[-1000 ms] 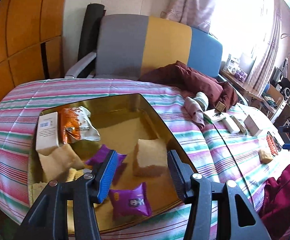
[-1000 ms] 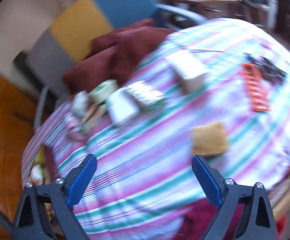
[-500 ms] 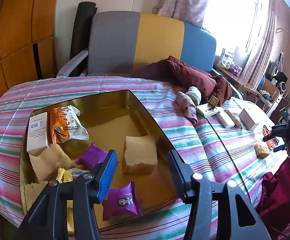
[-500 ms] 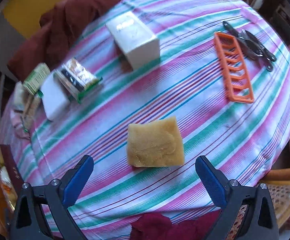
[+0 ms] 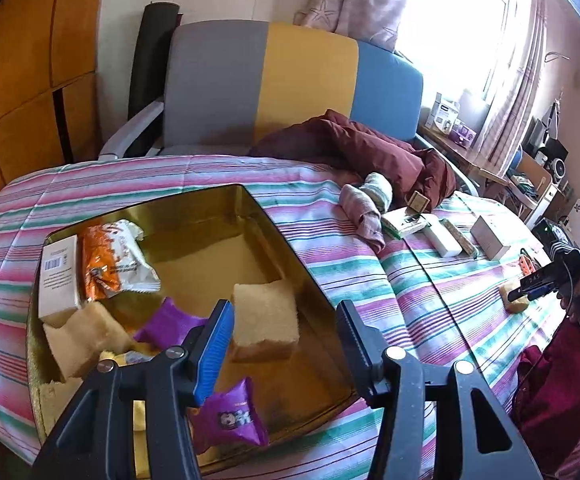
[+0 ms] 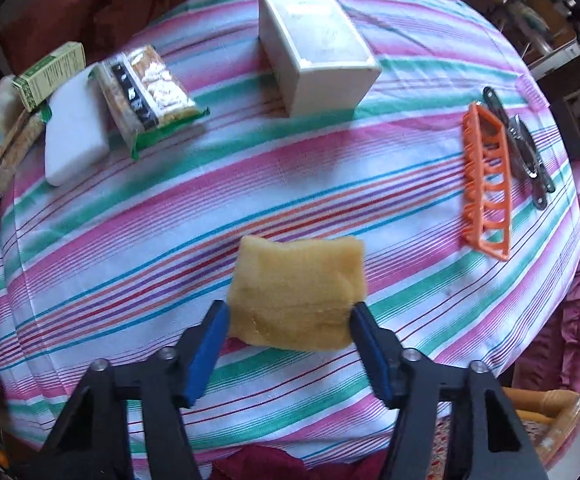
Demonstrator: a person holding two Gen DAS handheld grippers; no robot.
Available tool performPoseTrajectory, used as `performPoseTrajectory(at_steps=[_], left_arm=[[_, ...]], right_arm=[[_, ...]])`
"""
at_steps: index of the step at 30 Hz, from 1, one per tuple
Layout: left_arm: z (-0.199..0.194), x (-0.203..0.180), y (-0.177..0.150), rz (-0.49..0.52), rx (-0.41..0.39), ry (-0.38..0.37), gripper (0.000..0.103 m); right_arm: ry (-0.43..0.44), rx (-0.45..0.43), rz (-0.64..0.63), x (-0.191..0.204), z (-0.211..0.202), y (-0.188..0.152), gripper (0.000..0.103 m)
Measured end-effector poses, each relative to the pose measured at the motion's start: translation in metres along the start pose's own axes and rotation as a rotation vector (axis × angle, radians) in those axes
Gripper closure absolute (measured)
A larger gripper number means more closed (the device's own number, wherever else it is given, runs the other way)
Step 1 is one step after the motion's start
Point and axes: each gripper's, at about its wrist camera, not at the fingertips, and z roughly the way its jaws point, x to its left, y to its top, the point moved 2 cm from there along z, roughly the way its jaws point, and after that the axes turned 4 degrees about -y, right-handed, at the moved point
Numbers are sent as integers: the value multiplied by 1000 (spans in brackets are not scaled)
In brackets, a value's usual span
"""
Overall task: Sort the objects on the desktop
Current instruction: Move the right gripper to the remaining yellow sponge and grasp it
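Observation:
A yellow sponge (image 6: pixel 295 292) lies on the striped tablecloth, between the fingers of my right gripper (image 6: pixel 290 324), whose jaws stand at its two sides and look to be touching it. The sponge (image 5: pixel 514 301) and the right gripper (image 5: pixel 529 290) also show far right in the left wrist view. My left gripper (image 5: pixel 286 336) is open and empty above the gold tin tray (image 5: pixel 286 240), which holds several sponges (image 5: pixel 266 320), purple packets (image 5: pixel 232 416), an orange snack bag (image 5: pixel 110 260) and a white box (image 5: pixel 58 276).
On the cloth lie a white box (image 6: pixel 317 48), an orange plastic rack (image 6: pixel 487 180), metal clippers (image 6: pixel 525 148), a snack pack (image 6: pixel 150 92), a white block (image 6: pixel 76 136) and a green carton (image 6: pixel 50 74). Rolled socks (image 5: pixel 365 204) and a maroon cloth (image 5: pixel 369 148) lie behind.
My right gripper moved forward and down to the sponge and narrowed its jaws around it. My left gripper stayed open over the tray, shifting only slightly.

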Motion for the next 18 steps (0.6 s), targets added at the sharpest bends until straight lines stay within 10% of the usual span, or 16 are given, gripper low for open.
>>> performPoseTrajectory(at_steps=[6,18], left_arm=[[9,-24,12,61,2,-39,49],[23,-62,16,138,28,-96,49]], right_arm=[[61,-2,31,-16,-5,-3,49],[84,51,66,-25,-3,-9,14]])
